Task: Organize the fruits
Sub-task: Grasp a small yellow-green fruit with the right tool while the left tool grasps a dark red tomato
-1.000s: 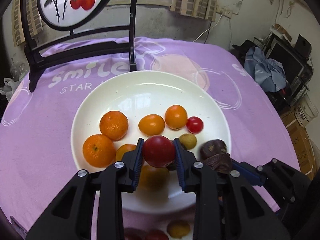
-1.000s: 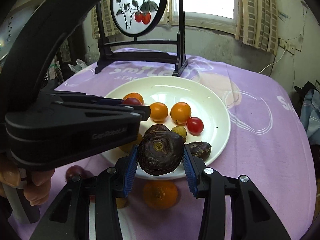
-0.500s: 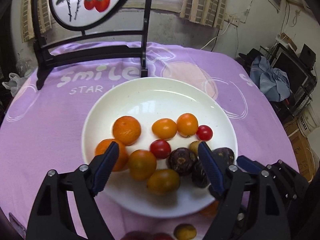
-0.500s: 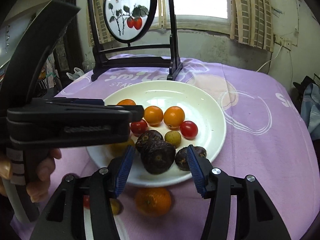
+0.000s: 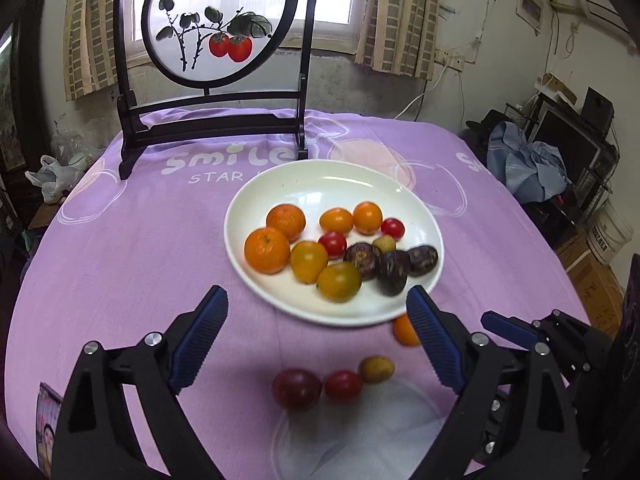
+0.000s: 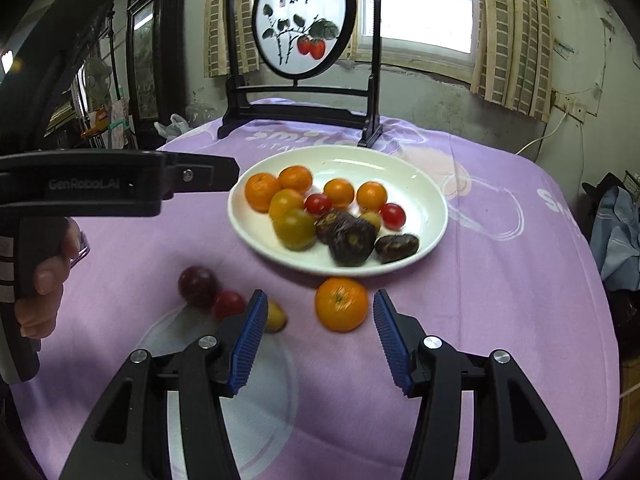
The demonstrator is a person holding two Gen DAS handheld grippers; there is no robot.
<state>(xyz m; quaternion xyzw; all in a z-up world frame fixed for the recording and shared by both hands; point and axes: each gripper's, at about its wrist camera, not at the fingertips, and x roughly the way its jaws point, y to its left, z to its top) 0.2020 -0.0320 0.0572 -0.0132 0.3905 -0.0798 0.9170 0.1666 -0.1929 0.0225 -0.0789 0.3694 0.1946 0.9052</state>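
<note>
A white plate [image 5: 280, 292] [image 6: 424, 240] on the purple cloth holds several oranges, yellow and red tomatoes and three dark wrinkled fruits. On the cloth in front of it lie an orange [image 6: 341, 309] [image 5: 402, 330], a dark red fruit [image 5: 297, 389] [image 6: 199, 286], a red tomato [image 5: 343, 386] [image 6: 229, 304] and a small yellow fruit [image 5: 376, 369] [image 6: 277, 316]. My left gripper [image 5: 316, 336] is open and empty above the loose fruits. My right gripper [image 6: 318, 336] is open and empty, with the orange just beyond its tips.
A black framed round screen with painted persimmons [image 5: 208, 24] [image 6: 304, 20] stands at the table's far side. A white round print [image 6: 232, 380] marks the cloth near me. Clutter and a blue cloth [image 5: 528, 164] sit off the right edge.
Both grippers opened, left the red tomato and the dark wrinkled fruit on the plate, and pulled back towards me and upward.
</note>
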